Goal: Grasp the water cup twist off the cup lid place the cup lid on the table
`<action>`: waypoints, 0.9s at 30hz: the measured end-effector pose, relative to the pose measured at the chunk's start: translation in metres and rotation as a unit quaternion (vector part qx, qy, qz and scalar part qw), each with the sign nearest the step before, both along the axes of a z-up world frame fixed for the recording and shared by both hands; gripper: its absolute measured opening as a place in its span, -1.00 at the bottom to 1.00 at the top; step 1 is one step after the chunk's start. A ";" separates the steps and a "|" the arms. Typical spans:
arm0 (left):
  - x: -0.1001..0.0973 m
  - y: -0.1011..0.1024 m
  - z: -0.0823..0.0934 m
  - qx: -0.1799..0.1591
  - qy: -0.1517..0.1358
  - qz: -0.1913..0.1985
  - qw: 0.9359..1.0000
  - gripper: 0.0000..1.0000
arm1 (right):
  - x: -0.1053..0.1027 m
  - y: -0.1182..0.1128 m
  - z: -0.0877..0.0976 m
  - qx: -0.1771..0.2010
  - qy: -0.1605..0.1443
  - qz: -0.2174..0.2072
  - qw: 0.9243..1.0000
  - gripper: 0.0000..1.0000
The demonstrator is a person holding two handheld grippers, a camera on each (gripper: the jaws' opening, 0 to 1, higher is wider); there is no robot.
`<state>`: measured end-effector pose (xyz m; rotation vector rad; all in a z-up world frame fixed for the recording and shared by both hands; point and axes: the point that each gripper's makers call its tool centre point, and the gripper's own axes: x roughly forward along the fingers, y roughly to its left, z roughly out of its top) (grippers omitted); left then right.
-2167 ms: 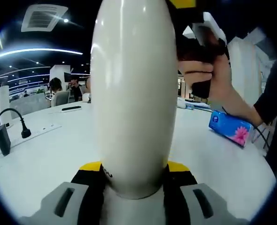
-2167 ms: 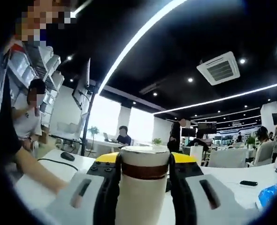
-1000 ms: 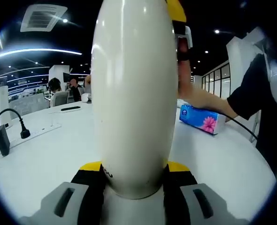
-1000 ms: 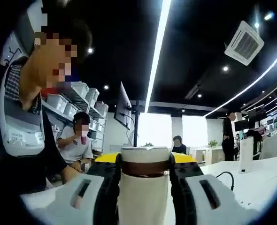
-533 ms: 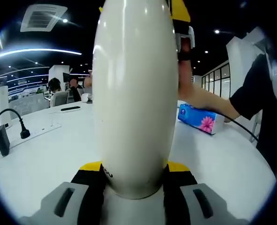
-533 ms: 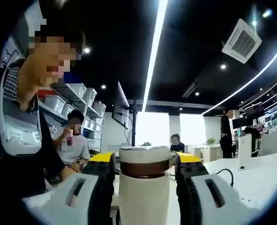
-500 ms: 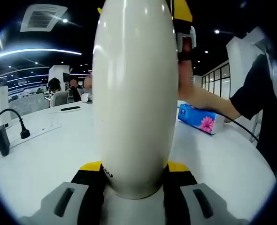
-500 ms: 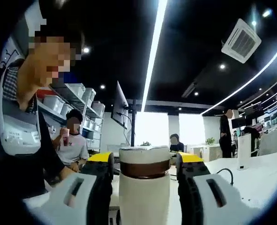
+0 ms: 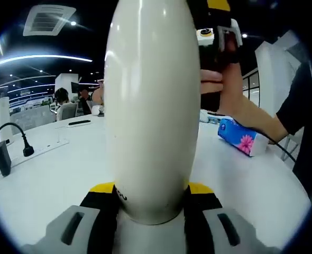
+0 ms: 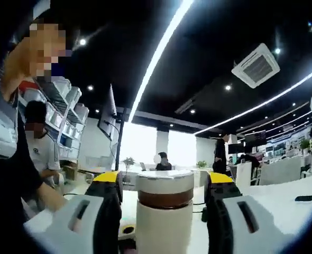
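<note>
A tall white water cup (image 9: pixel 150 106) stands upright between my left gripper's (image 9: pixel 150 191) jaws, which are shut on its lower body just above the white table (image 9: pixel 50 174). The cup's top is cut off by the upper edge of that view. In the right gripper view the cup lid (image 10: pixel 164 203), white with a brown band, rises between my right gripper's (image 10: pixel 165 180) jaws. The yellow fingertips (image 10: pixel 111 178) stand apart from the lid with a gap on each side, so this gripper is open. In the left gripper view, a hand (image 9: pixel 227 92) holds the right gripper (image 9: pixel 219 34) beside the cup's top.
A blue tissue pack (image 9: pixel 239 140) lies on the table to the right of the cup. A power strip with a black cable (image 9: pixel 25 147) and a dark block (image 9: pixel 1 157) sit at the left. People sit at desks in the background, and the person's dark sleeve (image 9: pixel 304 106) is at the right.
My right gripper's jaws have spread away from the lid, which they gripped a second ago. The right gripper view has swung round. My left gripper holds the cup as before.
</note>
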<state>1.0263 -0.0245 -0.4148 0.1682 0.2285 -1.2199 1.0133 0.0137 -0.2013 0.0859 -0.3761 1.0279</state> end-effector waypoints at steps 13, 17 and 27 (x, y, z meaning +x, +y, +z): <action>-0.002 0.000 0.000 0.000 0.000 0.003 1.000 0.01 | -0.008 -0.001 -0.004 -0.037 -0.007 -0.156 0.987 0.17; -0.002 0.000 0.000 0.001 0.000 0.003 1.000 0.01 | -0.005 -0.004 -0.010 -0.035 0.022 -0.192 0.980 0.10; -0.002 0.001 0.000 0.001 0.000 0.004 1.000 0.01 | -0.006 -0.005 -0.012 -0.036 0.027 -0.222 0.974 0.10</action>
